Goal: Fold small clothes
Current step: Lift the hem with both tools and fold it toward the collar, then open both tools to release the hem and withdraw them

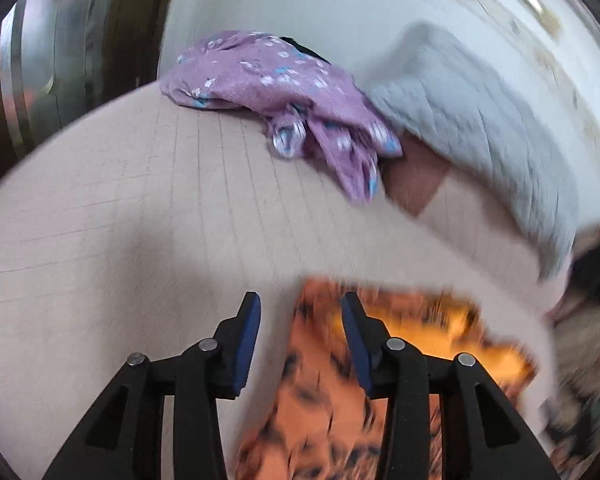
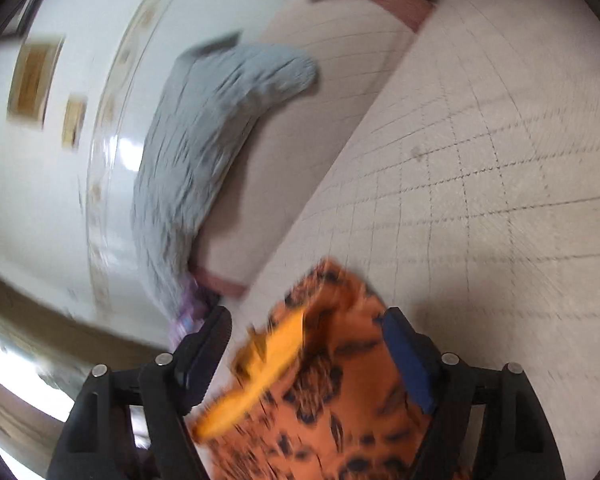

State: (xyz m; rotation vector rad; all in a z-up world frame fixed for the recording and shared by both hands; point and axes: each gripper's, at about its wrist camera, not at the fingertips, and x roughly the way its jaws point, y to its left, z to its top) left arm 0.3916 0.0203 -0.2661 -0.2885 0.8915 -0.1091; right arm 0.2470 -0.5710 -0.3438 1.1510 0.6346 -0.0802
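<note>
- My left gripper [image 1: 300, 308] hangs wide apart and empty over the near edge of the orange black-spotted garment [image 1: 328, 400], ready for an edge.
- My right gripper [image 2: 306, 320] is spread wide too — the garment [image 2: 332, 400] lies between its fingers, unpinched as far as I can tell.
- The purple floral garment [image 1: 276, 92] waits crumpled, well apart.
- Beige grid-stitched bedcover [image 1: 120, 208], grey quilted blanket [image 1: 472, 120], pale wall — both views blurred.

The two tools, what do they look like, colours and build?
Both look alike. The left tool is a black linkage of angular struts with triangular cut-outs, joined by round silver pins, and its fingers carry dark blue pads. The right tool has the same black struts, silver pins and blue pads. No cables or markings show.
</note>
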